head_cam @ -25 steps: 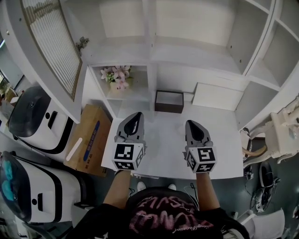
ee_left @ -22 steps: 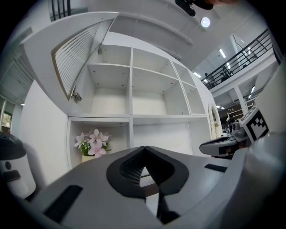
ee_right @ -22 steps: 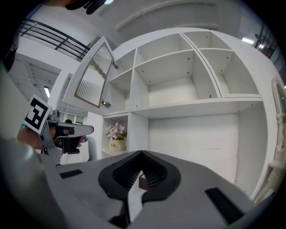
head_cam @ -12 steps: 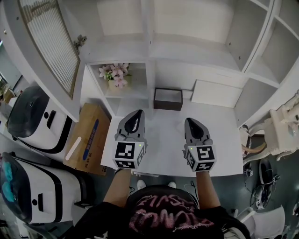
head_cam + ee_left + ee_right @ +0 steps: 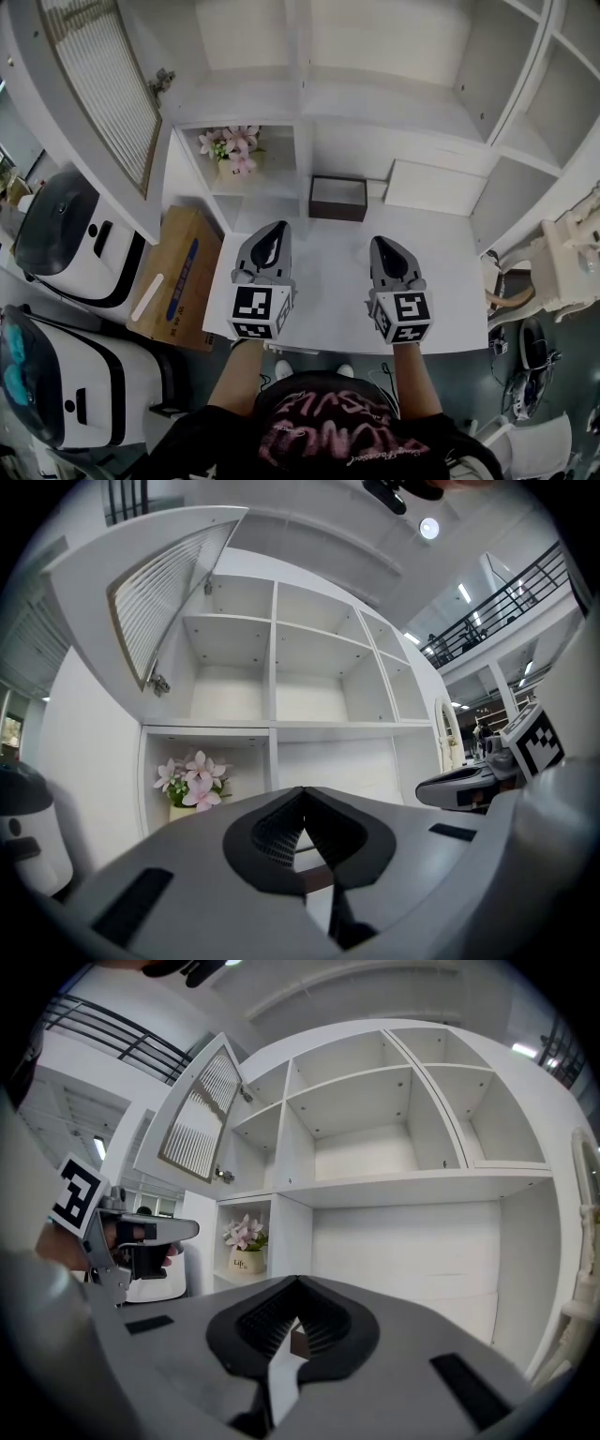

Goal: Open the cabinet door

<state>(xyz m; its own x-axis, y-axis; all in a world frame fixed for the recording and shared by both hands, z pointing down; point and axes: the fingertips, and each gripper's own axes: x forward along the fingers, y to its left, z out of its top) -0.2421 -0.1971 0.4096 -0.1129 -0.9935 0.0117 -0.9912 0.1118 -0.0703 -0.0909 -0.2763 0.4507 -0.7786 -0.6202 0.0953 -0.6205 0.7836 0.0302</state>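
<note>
The white cabinet's slatted door [image 5: 103, 94] stands swung open at the upper left, hinged beside bare white shelves [image 5: 375, 56]. It also shows in the left gripper view [image 5: 164, 602] and the right gripper view [image 5: 202, 1115]. My left gripper [image 5: 277, 229] hovers over the white table, pointing level at the cabinet, its jaws shut with nothing between them [image 5: 302, 794]. My right gripper [image 5: 384, 243] is held parallel beside it, also shut and empty [image 5: 298, 1283]. Both are well short of the door and the shelves.
A pot of pink flowers [image 5: 230, 155] sits in the lower left cubby, and a dark brown box [image 5: 338, 198] lies at the back of the white table [image 5: 450, 272]. A cardboard box [image 5: 178, 277] and white machines [image 5: 66, 234] stand at the left, a white chair [image 5: 572, 262] at the right.
Both grippers keep still and stay shut. Only the head view has shifted slightly.
</note>
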